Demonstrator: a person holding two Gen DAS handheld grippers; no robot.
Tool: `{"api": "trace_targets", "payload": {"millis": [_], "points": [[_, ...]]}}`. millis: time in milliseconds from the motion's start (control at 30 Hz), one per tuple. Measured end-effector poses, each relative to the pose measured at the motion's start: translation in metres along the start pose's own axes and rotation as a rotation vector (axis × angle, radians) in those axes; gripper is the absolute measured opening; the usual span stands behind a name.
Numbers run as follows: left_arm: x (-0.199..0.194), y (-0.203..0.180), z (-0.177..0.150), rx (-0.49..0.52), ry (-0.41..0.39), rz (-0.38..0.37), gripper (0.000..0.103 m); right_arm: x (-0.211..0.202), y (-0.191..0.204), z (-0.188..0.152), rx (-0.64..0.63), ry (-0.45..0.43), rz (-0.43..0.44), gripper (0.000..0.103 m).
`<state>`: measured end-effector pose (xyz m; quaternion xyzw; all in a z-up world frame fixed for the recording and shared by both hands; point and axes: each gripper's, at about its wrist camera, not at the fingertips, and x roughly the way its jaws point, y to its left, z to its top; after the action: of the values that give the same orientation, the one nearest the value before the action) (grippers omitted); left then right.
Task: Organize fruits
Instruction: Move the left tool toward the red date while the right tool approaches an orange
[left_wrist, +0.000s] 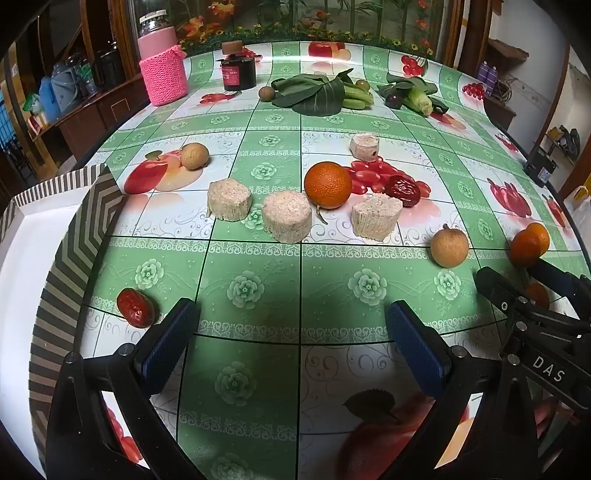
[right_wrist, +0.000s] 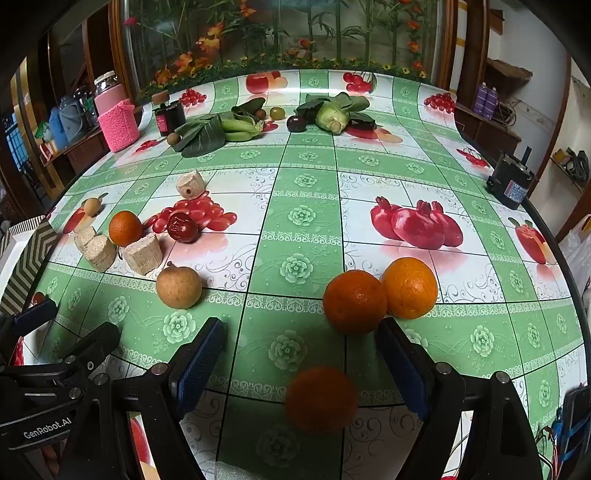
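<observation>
Right gripper (right_wrist: 301, 363) agape just behind a blurred, probably firm, roll-prone orange (right_wrist: 320, 398); left gripper (left_wrist: 293, 343) likewise spread, empty; best pinched across the middle.

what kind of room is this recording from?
Likely a lived-in home dining room, not a lab: a table under a fruit-print oilcloth, a wood-framed bamboo-and-flower mural behind it, and a pink flask in a knitted sleeve near cluttered wooden side cabinets.
</observation>
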<state>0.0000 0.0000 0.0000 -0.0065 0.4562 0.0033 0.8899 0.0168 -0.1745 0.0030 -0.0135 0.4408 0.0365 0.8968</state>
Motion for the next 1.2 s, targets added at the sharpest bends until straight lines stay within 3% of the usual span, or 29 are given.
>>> {"api": "trace_targets", "payload": {"millis": [1200], "points": [[0.0000,0.0000,0.0000,0.000,0.000,0.001,0.103,0.0023,0.0018,0.0007,0.002,0.004,0.000,0.090]]}}
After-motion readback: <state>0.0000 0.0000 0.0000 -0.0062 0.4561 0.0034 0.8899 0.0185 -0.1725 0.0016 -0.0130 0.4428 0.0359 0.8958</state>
